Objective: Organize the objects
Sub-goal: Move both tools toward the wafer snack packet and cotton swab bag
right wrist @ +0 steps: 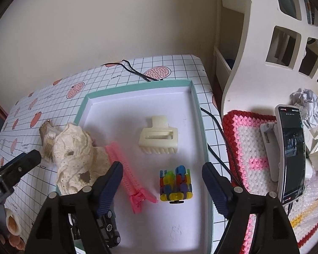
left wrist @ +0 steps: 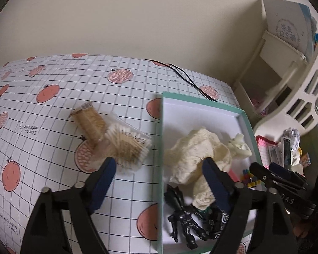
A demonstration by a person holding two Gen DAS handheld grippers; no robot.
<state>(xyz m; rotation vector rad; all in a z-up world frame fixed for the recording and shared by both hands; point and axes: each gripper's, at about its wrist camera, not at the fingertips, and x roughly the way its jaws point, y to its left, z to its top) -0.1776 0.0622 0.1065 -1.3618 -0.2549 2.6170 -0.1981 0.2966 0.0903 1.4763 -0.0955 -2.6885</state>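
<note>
A teal-rimmed white box [right wrist: 137, 86] sits on the fruit-print tablecloth. Inside it lie a cream hair claw [right wrist: 159, 139], a pink hair clip [right wrist: 129, 175], a colourful block cube [right wrist: 176, 184], a cream lace cloth [right wrist: 76, 158] draped over its left wall, and a black toy car [right wrist: 110, 230]. My right gripper [right wrist: 163, 171] hangs open above the cube and clip, holding nothing. Straddling the box's left wall [left wrist: 161, 127], my left gripper [left wrist: 159, 167] is open and empty. A bag of cotton swabs [left wrist: 127, 146] and a tan roll [left wrist: 91, 124] lie on the cloth left of the box. A black toy figure [left wrist: 184, 218] lies in the box's near corner.
A black cable [right wrist: 137, 72] runs behind the box and down its right side. To the right are a red-pink crocheted mat [right wrist: 250, 148], a phone on a stand [right wrist: 290, 154], crumpled paper [right wrist: 305, 103] and a white shelf unit [right wrist: 265, 42]. A beige wall stands behind.
</note>
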